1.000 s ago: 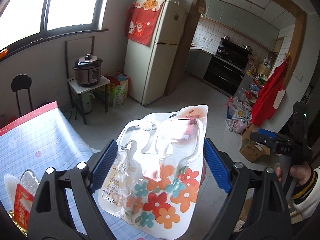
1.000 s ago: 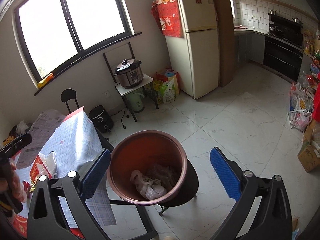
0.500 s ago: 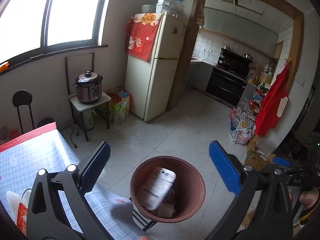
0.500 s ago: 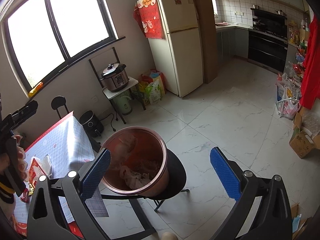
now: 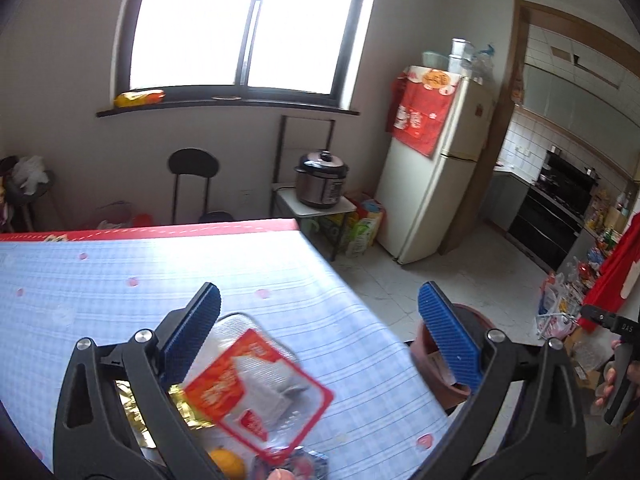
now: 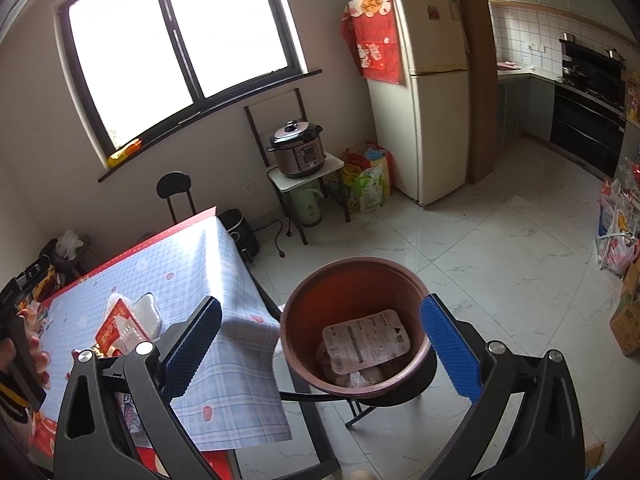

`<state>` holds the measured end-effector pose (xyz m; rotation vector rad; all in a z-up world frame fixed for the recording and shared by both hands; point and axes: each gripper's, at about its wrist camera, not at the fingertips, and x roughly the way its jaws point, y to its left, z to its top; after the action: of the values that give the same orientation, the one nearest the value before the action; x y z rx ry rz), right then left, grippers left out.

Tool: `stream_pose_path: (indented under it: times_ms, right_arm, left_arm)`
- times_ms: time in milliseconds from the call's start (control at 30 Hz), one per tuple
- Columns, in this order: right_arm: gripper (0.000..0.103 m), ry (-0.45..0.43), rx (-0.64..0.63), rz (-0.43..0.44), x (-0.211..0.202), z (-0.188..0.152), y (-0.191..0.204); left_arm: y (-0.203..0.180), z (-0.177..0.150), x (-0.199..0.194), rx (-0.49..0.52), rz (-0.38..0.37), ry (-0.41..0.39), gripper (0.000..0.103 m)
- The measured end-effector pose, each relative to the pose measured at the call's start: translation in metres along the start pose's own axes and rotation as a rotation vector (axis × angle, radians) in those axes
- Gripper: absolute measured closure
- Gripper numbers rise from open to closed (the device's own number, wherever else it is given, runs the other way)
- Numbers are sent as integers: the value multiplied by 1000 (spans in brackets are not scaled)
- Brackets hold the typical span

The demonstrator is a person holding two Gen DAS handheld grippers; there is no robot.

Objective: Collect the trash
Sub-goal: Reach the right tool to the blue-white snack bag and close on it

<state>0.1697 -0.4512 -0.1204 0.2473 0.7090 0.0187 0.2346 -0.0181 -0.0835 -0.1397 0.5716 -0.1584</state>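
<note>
One printed label point(image 6: 366, 340), text illegible

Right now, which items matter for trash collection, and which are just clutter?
Job:
red-and-clear wrapper
gold foil wrapper
brown bin with white package inside
left gripper, open

Clutter:
pressure cooker
fridge
black chair

Background's a regular kitchen: cream fridge point(image 6: 432, 80) with a red cloth point(image 6: 374, 40) hanging on its side, a pressure cooker point(image 6: 298, 150) on a small stand point(image 6: 306, 172) under the window point(image 6: 180, 44), a black chair point(image 5: 194, 178) by the wall, and shopping bags point(image 6: 370, 178) between stand and fridge.
</note>
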Motion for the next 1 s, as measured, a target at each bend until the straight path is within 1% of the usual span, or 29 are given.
stream_pose_path:
  times_ms: [133, 200, 300, 367, 467, 633, 767, 867, 1000]
  right_arm:
    - [5, 37, -62, 50, 16, -3, 47]
    - [5, 52, -97, 75, 24, -5, 72]
    - [5, 88, -142, 120, 40, -12, 112]
    - [5, 123, -166, 154, 54, -22, 138]
    - [5, 191, -209, 199, 76, -44, 175]
    - [5, 329, -270, 242, 111, -86, 224]
    - [6, 434, -247, 292, 133, -116, 248]
    - [10, 499, -231, 301, 148, -137, 263]
    - [19, 578, -226, 281, 167, -164, 276]
  left_arm:
    - [69, -25, -43, -71, 131, -3, 5]
    - [98, -39, -62, -100, 181, 5, 5]
    - [134, -60, -83, -144, 231, 25, 5]
    - [152, -74, -94, -181, 249, 37, 5]
    - [172, -96, -102, -234, 261, 69, 5]
    - [191, -133, -105, -268, 266, 133, 6]
    - [203, -149, -103, -288, 250, 166, 6]
    - [215, -159, -103, -299, 240, 188, 6]
    - [231, -167, -103, -317, 227, 216, 6]
